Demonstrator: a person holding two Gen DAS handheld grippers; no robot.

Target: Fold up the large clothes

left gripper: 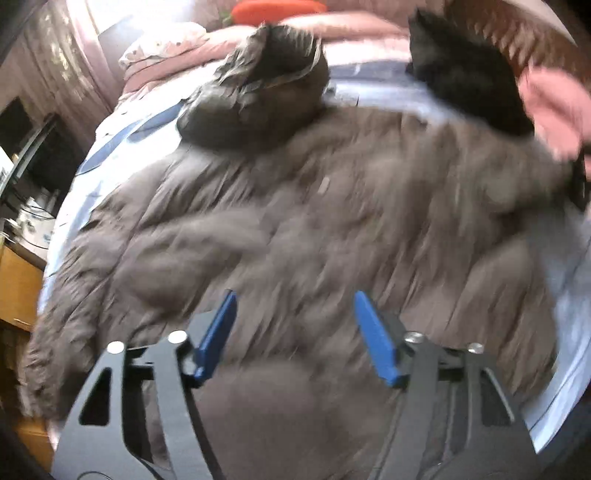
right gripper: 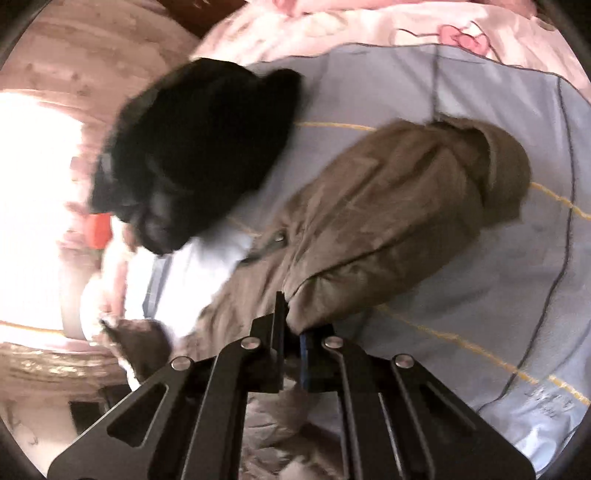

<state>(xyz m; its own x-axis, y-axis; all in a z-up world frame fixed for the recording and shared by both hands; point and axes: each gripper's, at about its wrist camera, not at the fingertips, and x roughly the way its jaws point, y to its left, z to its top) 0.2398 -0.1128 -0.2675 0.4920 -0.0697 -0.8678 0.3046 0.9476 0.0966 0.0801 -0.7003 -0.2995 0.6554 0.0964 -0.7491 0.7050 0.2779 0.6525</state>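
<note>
The right claw (right gripper: 291, 332) is pinched together on a fold of the brown coat (right gripper: 388, 206), the cloth bunched right at its tips. From there the gripped part, which looks like a sleeve, runs up toward 1 o'clock, where its puffy end lies on the pale blue sheet (right gripper: 498, 302). At 10 o'clock from the claw sits a black garment (right gripper: 199, 147), blurred, on the same sheet; whether it touches the coat I cannot tell. Pink bedding (right gripper: 369, 26) fills the top at 12 o'clock

The left claw (left gripper: 293, 332) stands apart over the coat's (left gripper: 314, 229) lower body, its blue fingers (left gripper: 218, 339) hovering with nothing between them; blur hides whether they graze the fabric. Outward from it the coat spreads wide across the bed, one sleeve trailing to 8 o'clock. The hood (left gripper: 258, 96) lies heaped at 12 o'clock, and the black garment (left gripper: 465, 85) shows at 1 o'clock. A pink blur at 2 o'clock may be a person's sleeve (left gripper: 550, 110)

As for progress, I judge the fold barely begun: the coat is laid out flat but no clean fold shows. The right sleeve seems just taken up, ready to be carried across the body. Left to do: the other sleeve, the hood, then doubling the body
</note>
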